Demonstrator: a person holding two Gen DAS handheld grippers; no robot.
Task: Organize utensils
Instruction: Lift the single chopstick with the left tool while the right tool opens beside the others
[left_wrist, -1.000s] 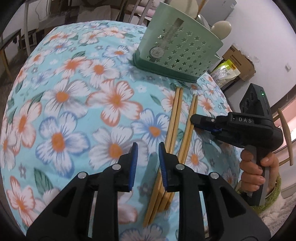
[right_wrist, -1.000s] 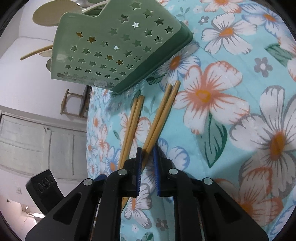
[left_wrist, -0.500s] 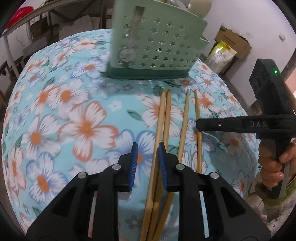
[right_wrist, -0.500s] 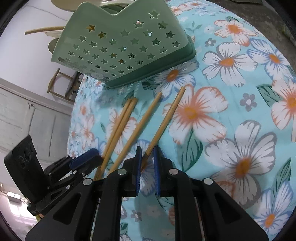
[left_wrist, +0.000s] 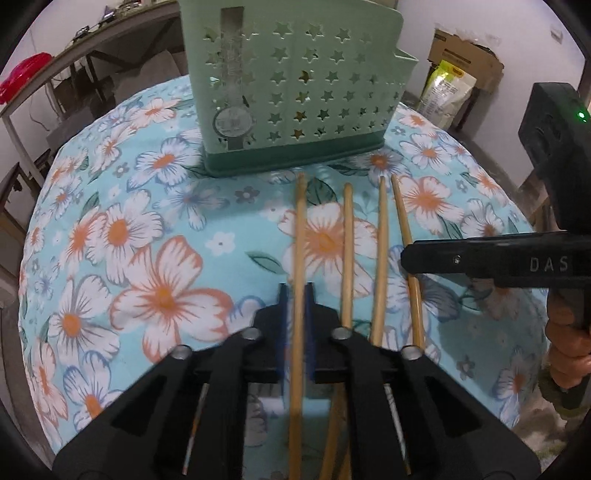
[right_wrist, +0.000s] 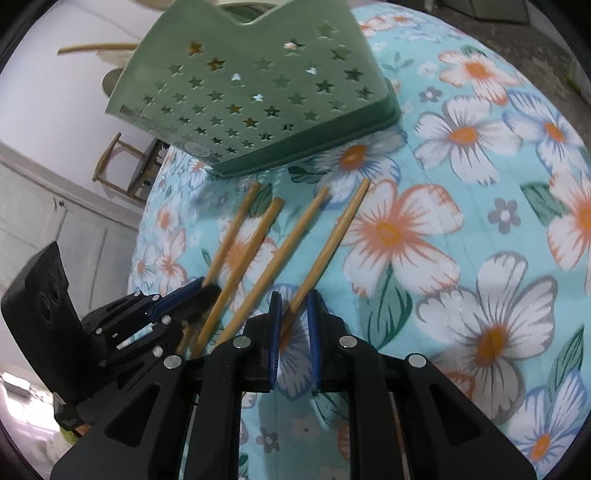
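Four chopsticks lie at frame center, below the green holder (left_wrist: 295, 85). My left gripper (left_wrist: 295, 291) has closed on the leftmost chopstick (left_wrist: 300, 229); my right gripper (right_wrist: 293, 299) pinches the rightmost chopstick (right_wrist: 332, 240). Best lifted level, squeezing firmly to prevent swivel.

We see a flowered blue tablecloth (left_wrist: 155, 236), a cardboard box (left_wrist: 465, 55) near a yellow-green bag (left_wrist: 445, 92), and a wooden chair (right_wrist: 122, 166).
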